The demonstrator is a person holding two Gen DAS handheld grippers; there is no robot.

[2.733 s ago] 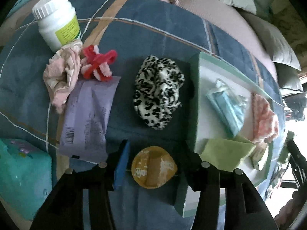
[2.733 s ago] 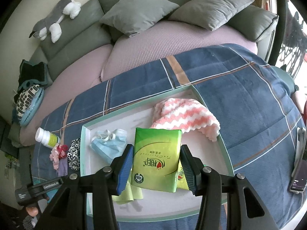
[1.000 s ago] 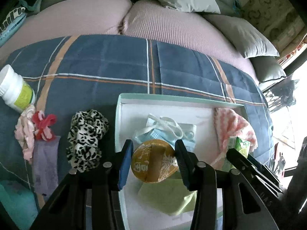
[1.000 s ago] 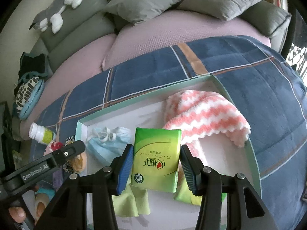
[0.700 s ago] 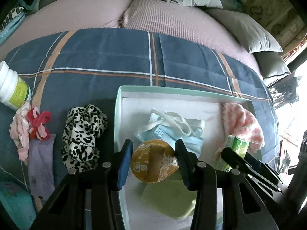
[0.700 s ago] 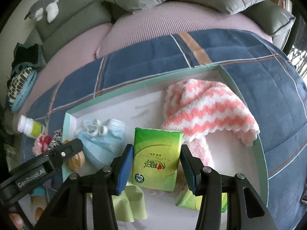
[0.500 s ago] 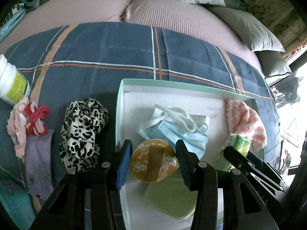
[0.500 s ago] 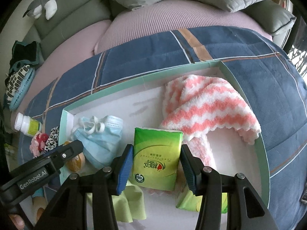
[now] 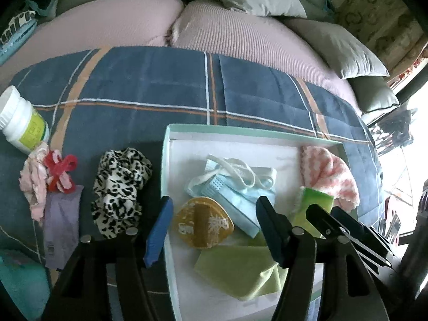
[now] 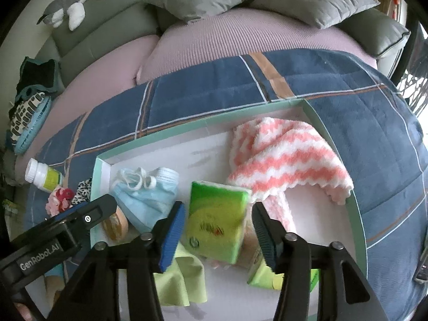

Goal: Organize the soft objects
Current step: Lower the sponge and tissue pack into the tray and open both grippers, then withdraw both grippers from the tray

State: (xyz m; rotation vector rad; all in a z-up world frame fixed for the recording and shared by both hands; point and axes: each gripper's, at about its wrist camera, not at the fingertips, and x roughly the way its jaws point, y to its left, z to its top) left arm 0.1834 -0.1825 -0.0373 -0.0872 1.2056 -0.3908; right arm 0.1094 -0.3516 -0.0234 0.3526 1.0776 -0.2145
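Inside the shallow tray (image 9: 163, 160) on the plaid blanket (image 9: 149, 85), a round orange packet (image 9: 203, 222) is seen lying free near the left rim between the jaws of the left gripper (image 9: 212, 223), which have just been opening. The green tissue pack (image 10: 216, 222) is likewise released between the just-opened jaws of the right gripper (image 10: 218, 231), beside the blue mask (image 10: 149, 195) and the pink striped cloth (image 10: 283, 157).

White pill bottle (image 9: 20, 123) with a yellow-green label lies tilted at nine o'clock on the blue plaid blanket (image 9: 149, 85). Pink sofa cushions (image 10: 240, 37) sit beyond the blanket at twelve o'clock, with grey throw pillows (image 10: 313, 0) against the backrest. Grey-and-white plush toy (image 10: 77, 2) rests at eleven o'clock on the backrest
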